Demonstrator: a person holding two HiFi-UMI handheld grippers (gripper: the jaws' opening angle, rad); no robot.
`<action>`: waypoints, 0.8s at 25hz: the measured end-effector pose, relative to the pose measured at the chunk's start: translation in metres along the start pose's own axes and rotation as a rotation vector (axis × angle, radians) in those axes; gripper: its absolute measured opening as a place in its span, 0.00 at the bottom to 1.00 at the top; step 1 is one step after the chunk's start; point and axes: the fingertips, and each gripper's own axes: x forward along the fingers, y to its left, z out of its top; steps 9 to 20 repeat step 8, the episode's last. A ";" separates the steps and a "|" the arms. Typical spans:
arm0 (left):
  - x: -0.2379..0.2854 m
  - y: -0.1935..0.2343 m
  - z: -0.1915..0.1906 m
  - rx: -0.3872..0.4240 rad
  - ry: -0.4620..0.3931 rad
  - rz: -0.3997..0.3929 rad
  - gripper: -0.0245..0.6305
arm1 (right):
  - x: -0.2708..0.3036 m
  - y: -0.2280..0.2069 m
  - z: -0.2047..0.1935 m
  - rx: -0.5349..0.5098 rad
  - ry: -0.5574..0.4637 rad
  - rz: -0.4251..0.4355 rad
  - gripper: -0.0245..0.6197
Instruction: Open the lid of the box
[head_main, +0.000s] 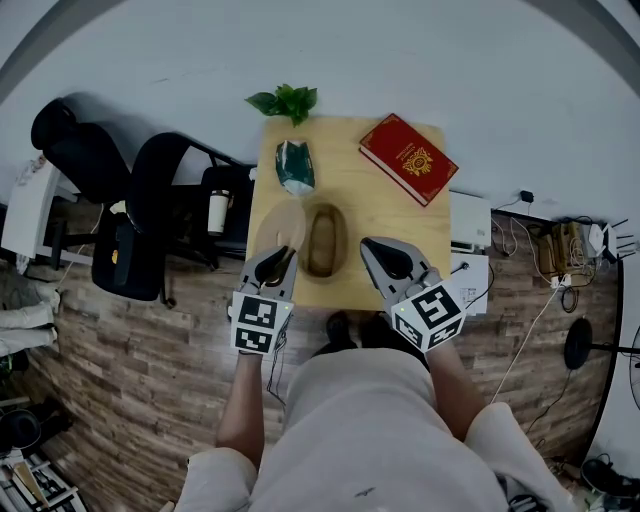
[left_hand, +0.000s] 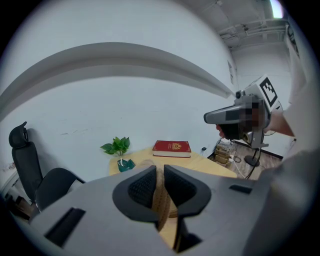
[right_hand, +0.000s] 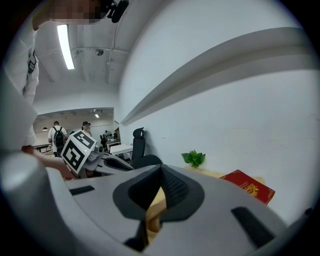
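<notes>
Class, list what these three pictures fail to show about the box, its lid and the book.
- Box interior, head view: too small and shadowed to tell if anything lies inside.
- Lid, left gripper view: only its edge shows; the left tool covers the rest.
- Box, right gripper view: the right tool hides all but a wooden sliver.
- Red book cover emblem: too small to read.

Oval wooden lid (head_main: 282, 226) is off, just beside the open box (head_main: 325, 240).
</notes>
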 end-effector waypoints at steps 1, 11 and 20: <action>0.000 0.000 0.000 0.002 0.000 0.000 0.11 | 0.000 0.000 0.000 0.000 -0.001 -0.001 0.04; 0.001 0.000 0.002 0.003 0.001 0.000 0.11 | 0.000 -0.002 0.001 0.001 0.000 -0.001 0.04; 0.001 0.000 0.002 0.003 0.001 0.000 0.11 | 0.000 -0.002 0.001 0.001 0.000 -0.001 0.04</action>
